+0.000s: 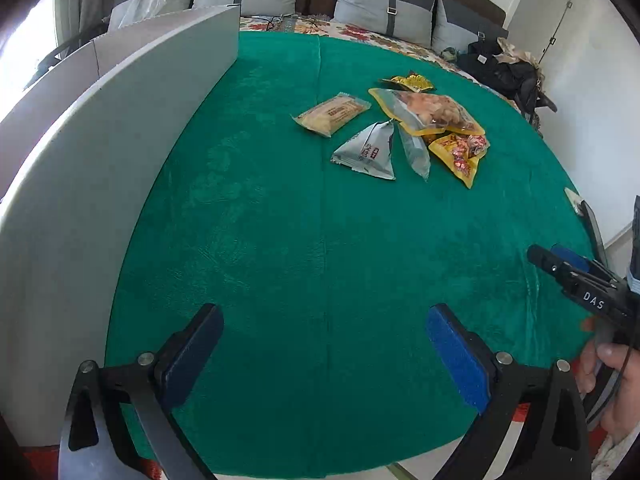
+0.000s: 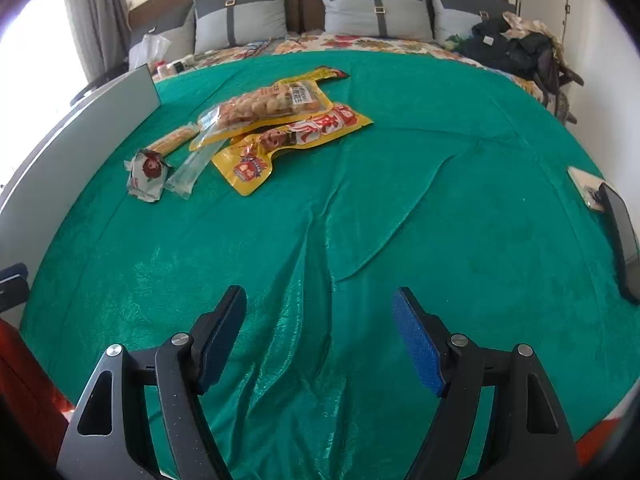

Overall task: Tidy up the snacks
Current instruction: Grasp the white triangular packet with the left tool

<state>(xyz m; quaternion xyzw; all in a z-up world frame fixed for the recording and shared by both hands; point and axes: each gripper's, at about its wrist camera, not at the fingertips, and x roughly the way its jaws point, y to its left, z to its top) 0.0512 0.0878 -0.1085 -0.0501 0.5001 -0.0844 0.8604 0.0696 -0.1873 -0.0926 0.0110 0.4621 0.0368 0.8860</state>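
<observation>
Several snack packets lie in a loose heap on the green cloth (image 1: 280,240), well ahead of both grippers. In the left wrist view I see a beige biscuit packet (image 1: 332,114), a silver triangular packet (image 1: 368,152), a clear bag of nuts (image 1: 428,112) and a yellow packet (image 1: 460,156). My left gripper (image 1: 324,312) is open over bare cloth with nothing between its fingers. In the right wrist view the nut bag (image 2: 260,108) lies partly on the yellow packet (image 2: 288,140), and the silver packet (image 2: 148,172) is to their left. My right gripper (image 2: 319,294) is open and empty too.
A white upright panel (image 1: 120,140) runs along the cloth's left side. Grey pillows (image 2: 240,20) and a brown headboard stand at the back. Dark clothes and a bag (image 2: 516,48) are piled at the back right. A dark flat object (image 2: 620,240) lies at the right edge.
</observation>
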